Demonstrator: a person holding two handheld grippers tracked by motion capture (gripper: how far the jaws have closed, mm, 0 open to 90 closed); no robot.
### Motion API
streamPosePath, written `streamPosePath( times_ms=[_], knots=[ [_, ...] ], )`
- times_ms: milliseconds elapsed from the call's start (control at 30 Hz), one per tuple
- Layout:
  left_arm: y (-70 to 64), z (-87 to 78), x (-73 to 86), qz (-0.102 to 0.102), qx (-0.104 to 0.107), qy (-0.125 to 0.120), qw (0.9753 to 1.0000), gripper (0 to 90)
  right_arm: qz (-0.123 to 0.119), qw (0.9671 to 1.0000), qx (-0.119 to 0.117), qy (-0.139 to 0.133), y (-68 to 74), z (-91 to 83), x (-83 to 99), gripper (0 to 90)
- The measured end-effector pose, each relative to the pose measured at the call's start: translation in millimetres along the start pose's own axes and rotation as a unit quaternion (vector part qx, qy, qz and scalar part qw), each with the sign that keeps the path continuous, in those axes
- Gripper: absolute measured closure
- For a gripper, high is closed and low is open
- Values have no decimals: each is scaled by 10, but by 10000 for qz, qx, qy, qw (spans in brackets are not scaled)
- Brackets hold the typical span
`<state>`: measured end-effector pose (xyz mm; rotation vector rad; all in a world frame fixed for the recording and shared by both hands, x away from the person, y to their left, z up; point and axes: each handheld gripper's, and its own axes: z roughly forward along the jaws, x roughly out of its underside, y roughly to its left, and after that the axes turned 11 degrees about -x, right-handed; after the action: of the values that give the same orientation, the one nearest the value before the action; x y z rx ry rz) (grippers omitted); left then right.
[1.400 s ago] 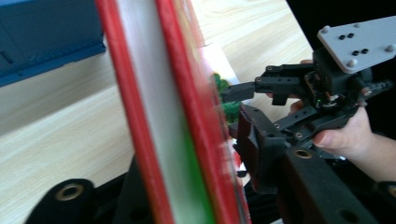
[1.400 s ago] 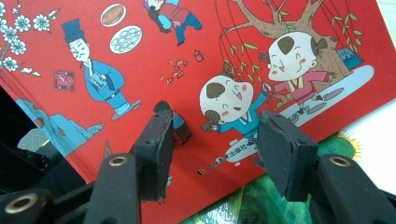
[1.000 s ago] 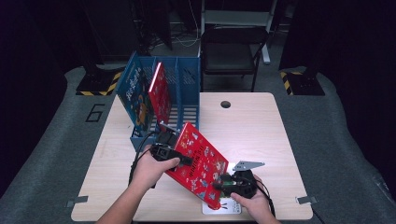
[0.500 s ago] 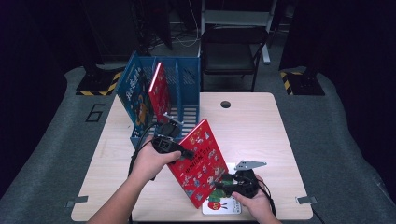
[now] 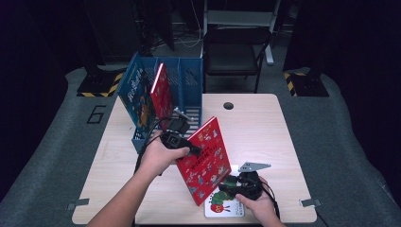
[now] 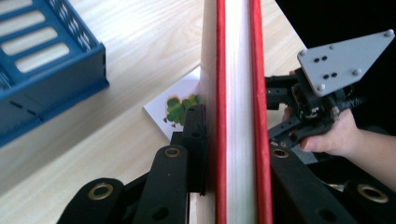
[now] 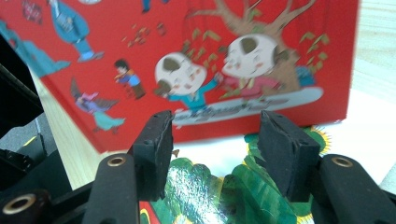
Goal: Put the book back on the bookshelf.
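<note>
A light wooden table (image 5: 265,137) with a round hole (image 5: 229,105) near its far edge is seen in the high view, set on a grey floor (image 5: 340,142) in a dark room. A black chair (image 5: 231,52) stands beyond the far edge, yellow-and-black striped blocks (image 5: 101,85) lie on the floor at either side, and a large digit 6 (image 5: 97,113) is marked on the floor to the left. A blue slotted rack (image 5: 182,87) is placed at the far left of the table, with two books (image 5: 161,92) stood upright in it. The red book (image 5: 205,158) is held tilted on one corner near the front middle of the table; it is clamped at its upper left edge by the left gripper (image 5: 187,146), and in the left gripper view its page block (image 6: 238,112) is seen pinched between the closed jaws. The right gripper (image 5: 231,185) is held low at the front right with its jaws apart and nothing between them, above a white book (image 5: 227,205) with a green caterpillar that lies flat on the table, partly under the red book's lower corner.
</note>
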<state>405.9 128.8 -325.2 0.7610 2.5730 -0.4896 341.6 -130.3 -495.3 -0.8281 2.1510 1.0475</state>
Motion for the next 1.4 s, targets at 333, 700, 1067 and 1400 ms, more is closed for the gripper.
streamPosePath(
  times_ms=[333,700,1067,1400],
  knots=[
    [-201,33,-63,368,-211,-73,9991,776,-4,10000,-15,24,-12,-14,3,449],
    [-256,-64,69,388,-109,-21,9992,728,-67,10000,2,35,-7,-1,8,449],
    [-360,-21,151,569,-318,136,9978,710,-23,10000,-38,72,9,3,15,449],
    [-428,5,183,869,-370,160,9954,662,-58,9999,-44,94,7,16,20,448]
  ],
)
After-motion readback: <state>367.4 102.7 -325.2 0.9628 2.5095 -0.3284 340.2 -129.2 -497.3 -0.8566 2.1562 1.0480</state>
